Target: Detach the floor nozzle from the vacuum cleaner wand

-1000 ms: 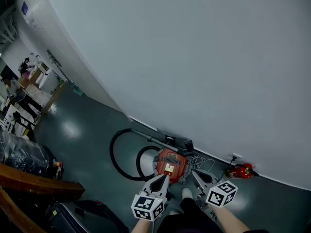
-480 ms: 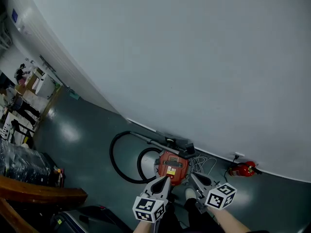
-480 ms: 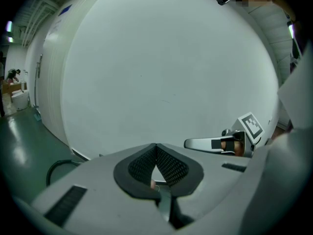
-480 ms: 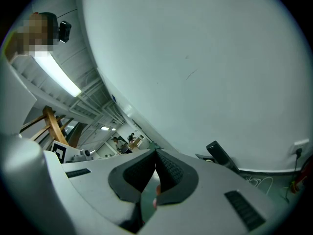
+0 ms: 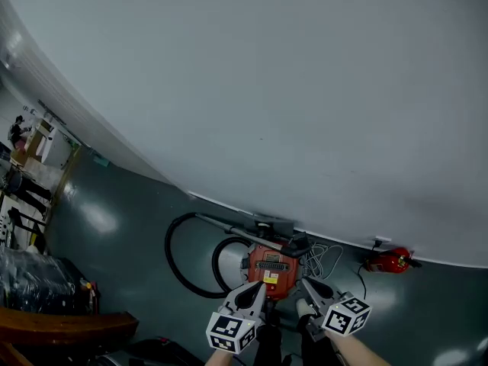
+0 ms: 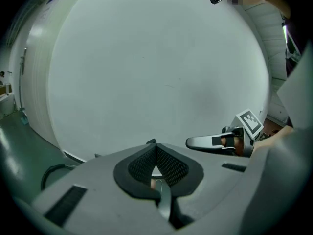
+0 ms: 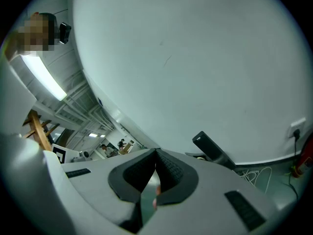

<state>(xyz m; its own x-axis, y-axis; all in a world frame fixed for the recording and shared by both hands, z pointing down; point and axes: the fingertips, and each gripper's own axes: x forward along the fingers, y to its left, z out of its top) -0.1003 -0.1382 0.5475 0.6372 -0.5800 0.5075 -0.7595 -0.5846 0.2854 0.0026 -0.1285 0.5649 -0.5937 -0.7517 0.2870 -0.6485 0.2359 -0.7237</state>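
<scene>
Down by the wall, the floor nozzle seems to sit on its wand behind the red vacuum cleaner; left gripper and right gripper hover near, jaws pressed together, empty; arriving shut, they may knock the wand aside.

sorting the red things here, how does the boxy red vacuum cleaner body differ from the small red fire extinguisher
The boxy red vacuum cleaner body is clearly bigger; the small red fire extinguisher is slimmer and rounded. The vacuum body has a black hose looping off its left; the extinguisher sits farther right, by the pale wall. Both are red and on the dark floor.
</scene>
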